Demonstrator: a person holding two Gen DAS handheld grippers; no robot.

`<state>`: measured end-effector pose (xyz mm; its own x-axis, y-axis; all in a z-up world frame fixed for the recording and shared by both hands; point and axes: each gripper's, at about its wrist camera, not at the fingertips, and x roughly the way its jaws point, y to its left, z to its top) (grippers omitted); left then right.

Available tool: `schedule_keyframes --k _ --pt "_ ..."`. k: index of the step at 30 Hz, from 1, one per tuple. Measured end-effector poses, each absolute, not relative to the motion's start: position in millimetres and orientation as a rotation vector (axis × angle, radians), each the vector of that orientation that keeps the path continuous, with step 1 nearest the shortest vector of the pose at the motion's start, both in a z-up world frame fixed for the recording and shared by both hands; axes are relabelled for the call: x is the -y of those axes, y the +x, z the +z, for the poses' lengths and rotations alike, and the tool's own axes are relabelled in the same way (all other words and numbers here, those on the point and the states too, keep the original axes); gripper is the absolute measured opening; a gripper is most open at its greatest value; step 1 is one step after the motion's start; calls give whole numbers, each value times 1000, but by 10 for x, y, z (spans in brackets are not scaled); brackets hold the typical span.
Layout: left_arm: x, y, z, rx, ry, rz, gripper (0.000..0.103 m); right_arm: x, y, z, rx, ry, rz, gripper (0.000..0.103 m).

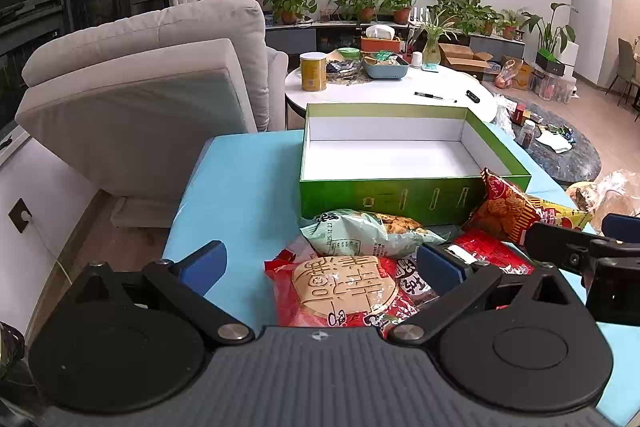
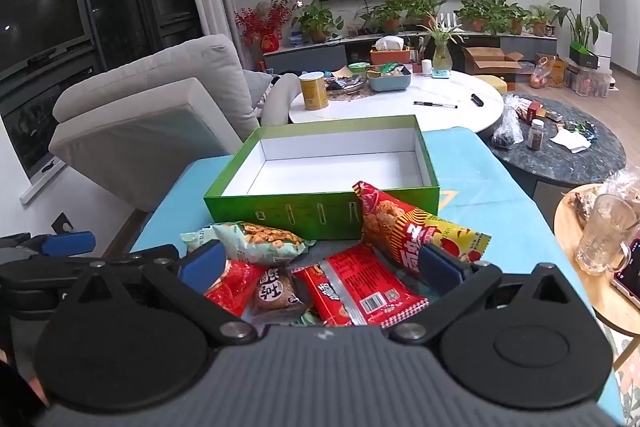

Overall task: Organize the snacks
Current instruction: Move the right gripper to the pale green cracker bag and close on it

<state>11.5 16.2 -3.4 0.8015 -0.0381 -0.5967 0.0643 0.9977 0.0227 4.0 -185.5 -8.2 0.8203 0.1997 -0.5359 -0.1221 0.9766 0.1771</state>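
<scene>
The snack packets (image 2: 320, 267) lie in a heap at the lower centre of both frames, just before the green box (image 2: 320, 215), which has nothing in it. Left gripper (image 1: 320, 263) and right gripper (image 2: 320, 263) are both wide open and hold nothing. Better to take one top packet by its edge (the pale green bag (image 1: 360, 233) looks free), then lift it over the box wall.

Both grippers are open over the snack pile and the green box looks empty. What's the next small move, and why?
Probably lower the right gripper and close it on the flat red packet lying between its open fingers. The green box just behind the pile holds nothing yet, and that packet lies on top, uncovered. The left gripper hangs open over the big red bag and could follow.
</scene>
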Motion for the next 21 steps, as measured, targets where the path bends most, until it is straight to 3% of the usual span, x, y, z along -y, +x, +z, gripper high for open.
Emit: schedule_keyframes --k 13,21 --pt "-216 180 -38 -638 41 -63 94 1875 108 -95 -586 156 179 64" --pt "-286 210 -80 -649 47 -96 78 1856 194 -140 -616 167 254 64"
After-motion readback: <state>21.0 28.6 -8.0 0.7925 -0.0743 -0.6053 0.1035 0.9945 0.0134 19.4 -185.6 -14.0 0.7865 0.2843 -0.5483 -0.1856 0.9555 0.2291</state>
